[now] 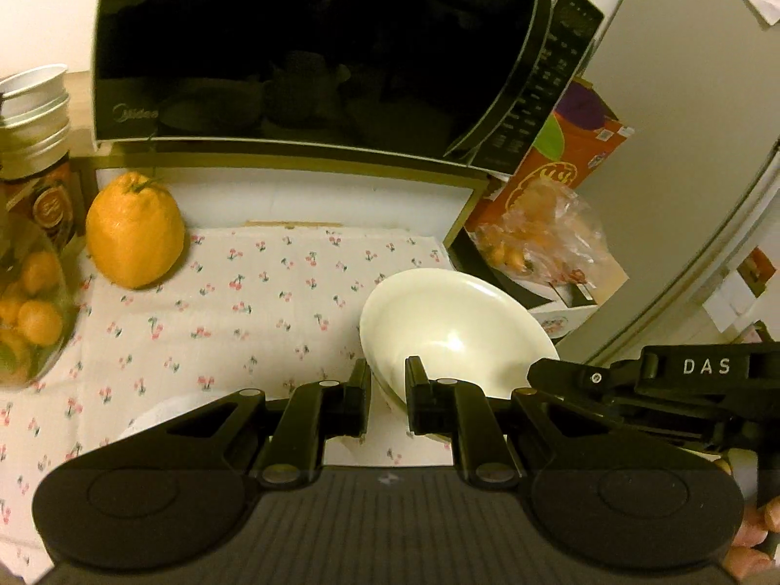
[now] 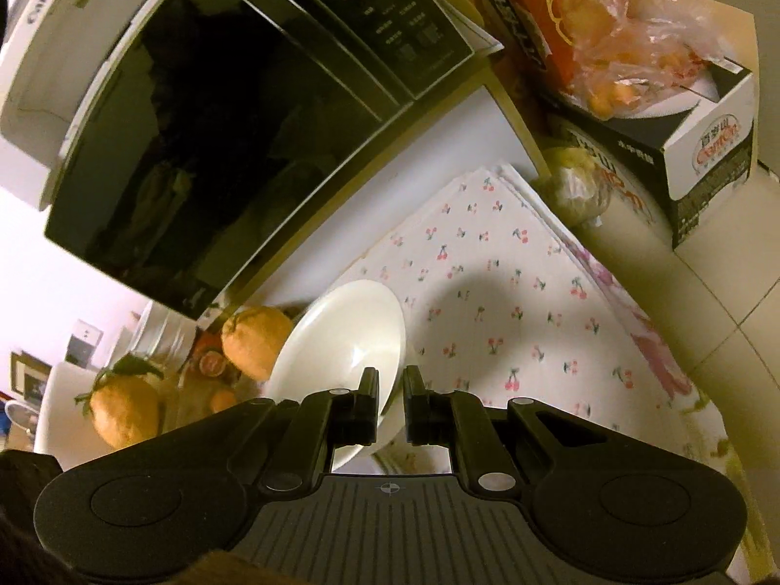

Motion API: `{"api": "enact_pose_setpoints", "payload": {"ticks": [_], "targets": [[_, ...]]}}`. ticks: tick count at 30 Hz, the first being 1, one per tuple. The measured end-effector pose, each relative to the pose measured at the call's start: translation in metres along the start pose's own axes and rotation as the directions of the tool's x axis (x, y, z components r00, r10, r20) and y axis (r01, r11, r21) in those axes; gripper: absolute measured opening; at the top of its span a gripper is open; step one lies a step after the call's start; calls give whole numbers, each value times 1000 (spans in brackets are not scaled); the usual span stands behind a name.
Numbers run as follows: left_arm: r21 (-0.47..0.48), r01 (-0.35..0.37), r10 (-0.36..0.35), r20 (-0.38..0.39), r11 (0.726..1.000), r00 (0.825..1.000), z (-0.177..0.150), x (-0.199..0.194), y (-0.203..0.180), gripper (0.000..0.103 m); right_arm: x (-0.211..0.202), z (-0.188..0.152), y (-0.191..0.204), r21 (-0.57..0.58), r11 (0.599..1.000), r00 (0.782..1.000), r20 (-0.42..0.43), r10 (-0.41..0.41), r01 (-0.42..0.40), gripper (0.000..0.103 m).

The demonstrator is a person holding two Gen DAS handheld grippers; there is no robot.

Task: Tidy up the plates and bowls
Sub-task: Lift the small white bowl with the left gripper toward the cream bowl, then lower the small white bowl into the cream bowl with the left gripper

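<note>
White counter [image 1: 292,195], cherry-print cloth [image 1: 243,302], large orange fruit [image 1: 134,229], perhaps pomelo

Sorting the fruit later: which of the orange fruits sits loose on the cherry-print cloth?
The large orange citrus by the microwave; the small ones sit in a clear container, others in a plastic bag.

White bowl [image 1: 453,321], cherry-print cloth [image 1: 253,302], black microwave [image 1: 312,48].

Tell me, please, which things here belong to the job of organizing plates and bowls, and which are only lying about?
Belong to the job:
- white ceramic bowl, gripped at its rim
- left gripper
- right gripper

Only lying about:
- black glass-door microwave
- large orange citrus fruit
- clear plastic bag of small oranges
- cherry-print cloth
</note>
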State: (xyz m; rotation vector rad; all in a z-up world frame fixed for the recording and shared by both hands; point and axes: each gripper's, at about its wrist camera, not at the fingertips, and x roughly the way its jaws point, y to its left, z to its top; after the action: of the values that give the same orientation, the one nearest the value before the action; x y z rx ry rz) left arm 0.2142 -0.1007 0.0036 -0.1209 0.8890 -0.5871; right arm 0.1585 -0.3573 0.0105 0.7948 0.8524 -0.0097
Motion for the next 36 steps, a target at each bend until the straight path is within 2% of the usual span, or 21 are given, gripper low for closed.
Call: {"api": "enact_pose_setpoints", "payload": {"ticks": [19, 24, 31, 36], "targets": [[-67, 62, -60, 28, 996, 998, -56, -46, -4, 13, -42, -54, -7, -5, 1000, 1000, 7, -7, 7, 12], [-74, 77, -75, 26, 994, 997, -69, -51, -4, 13, -46, -65, -10, -6, 1000, 1000, 0, -26, 26, 12], [-32, 85, -85, 14, 996, 996, -77, -54, -11, 13, -55, -74, -18, 14, 999, 1000, 12, -29, 29, 12], [-69, 115, -115, 7, 991, 993, -85, -56, -7, 13, -62, -79, -22, 18, 1000, 1000, 16, -14, 13, 12]]}}
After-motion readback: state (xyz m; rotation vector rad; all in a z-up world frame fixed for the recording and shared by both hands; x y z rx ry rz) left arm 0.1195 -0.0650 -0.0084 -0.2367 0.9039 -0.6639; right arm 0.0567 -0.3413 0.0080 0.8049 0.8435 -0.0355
